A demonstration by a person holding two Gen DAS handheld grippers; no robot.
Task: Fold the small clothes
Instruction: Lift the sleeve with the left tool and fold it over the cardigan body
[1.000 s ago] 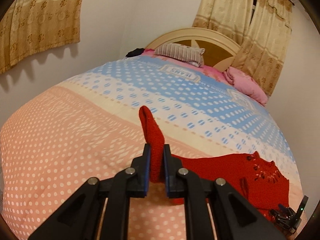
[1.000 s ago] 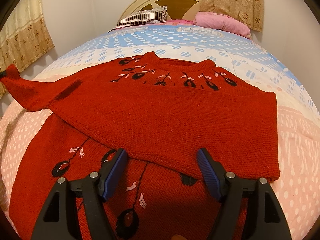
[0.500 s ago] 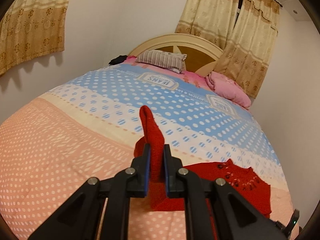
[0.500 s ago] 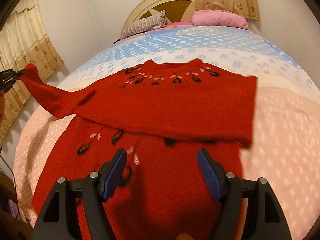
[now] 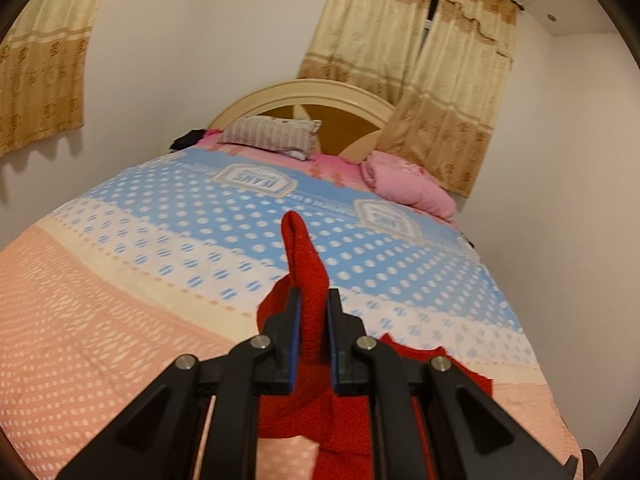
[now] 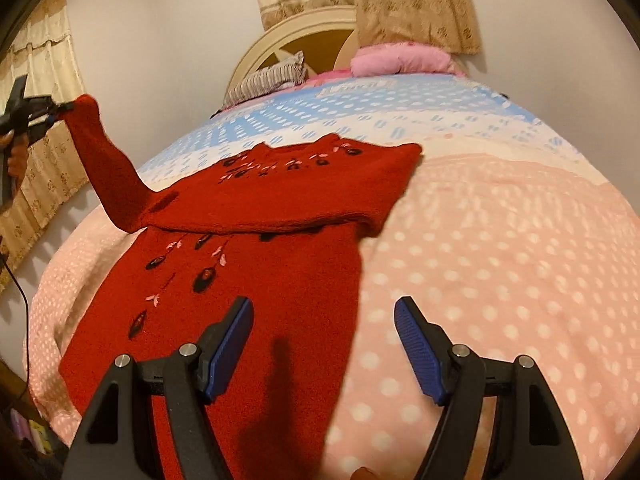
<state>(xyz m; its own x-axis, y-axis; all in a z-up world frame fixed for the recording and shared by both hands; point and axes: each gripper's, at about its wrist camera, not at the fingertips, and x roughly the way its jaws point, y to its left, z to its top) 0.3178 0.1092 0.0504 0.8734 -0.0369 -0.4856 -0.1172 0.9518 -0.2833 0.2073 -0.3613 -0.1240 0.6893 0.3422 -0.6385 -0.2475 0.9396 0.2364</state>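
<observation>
A red knit sweater (image 6: 256, 264) with dark embroidered flowers lies on the bed, one sleeve folded across its chest. My left gripper (image 5: 313, 300) is shut on the other sleeve's cuff (image 5: 306, 264) and holds it up off the bed; in the right wrist view this gripper (image 6: 60, 109) is at the far left with the sleeve (image 6: 108, 168) stretched up to it. My right gripper (image 6: 323, 320) is open and empty, above the sweater's lower right edge. The sweater's body (image 5: 352, 420) shows below the left gripper.
The bed (image 6: 500, 240) has a dotted pink and blue cover. A striped pillow (image 5: 272, 136) and a pink quilt (image 5: 408, 184) lie at the headboard (image 5: 320, 96). Curtains (image 5: 432, 80) hang behind. A cable (image 6: 16, 280) hangs at the left bed edge.
My left gripper has lifted the sleeve cuff higher off the bed. My right gripper has pulled back and to the right, staying open, so the sweater now sits farther left in its view.
</observation>
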